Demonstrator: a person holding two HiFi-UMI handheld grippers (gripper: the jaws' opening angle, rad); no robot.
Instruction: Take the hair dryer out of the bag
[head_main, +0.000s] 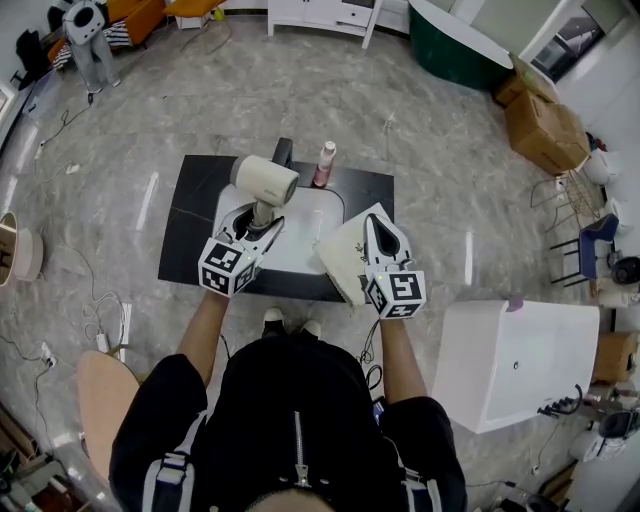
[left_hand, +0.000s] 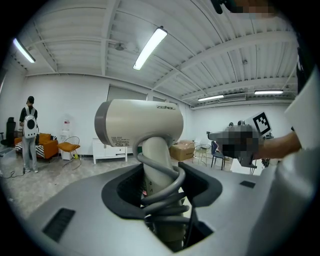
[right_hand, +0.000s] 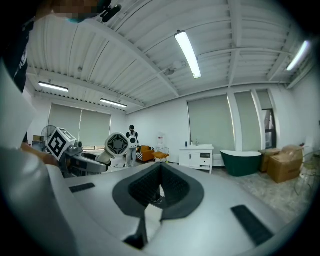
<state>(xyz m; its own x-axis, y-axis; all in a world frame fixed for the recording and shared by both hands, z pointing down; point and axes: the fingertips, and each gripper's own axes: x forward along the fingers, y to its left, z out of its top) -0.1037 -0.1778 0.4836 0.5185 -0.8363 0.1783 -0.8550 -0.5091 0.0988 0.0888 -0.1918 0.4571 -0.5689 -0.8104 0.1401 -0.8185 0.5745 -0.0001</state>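
Note:
A cream hair dryer (head_main: 265, 180) with a grey cord wound round its handle stands upright in my left gripper (head_main: 258, 228), lifted above the white panel (head_main: 300, 250) of the black table (head_main: 185, 235). In the left gripper view the jaws close on the handle (left_hand: 157, 165), with the dryer's body (left_hand: 140, 122) above them. My right gripper (head_main: 380, 232) is shut on the edge of a cream bag (head_main: 343, 260), which hangs to the right of the dryer. In the right gripper view the jaws (right_hand: 160, 187) meet on a thin pale strip, and the dryer (right_hand: 116, 145) shows at the left.
A pink bottle (head_main: 324, 163) and a dark object (head_main: 284, 152) stand at the table's far edge. A white cabinet (head_main: 515, 365) is at my right, with cardboard boxes (head_main: 545, 125) and a green bathtub (head_main: 455, 45) beyond. A person (left_hand: 29, 132) stands far off.

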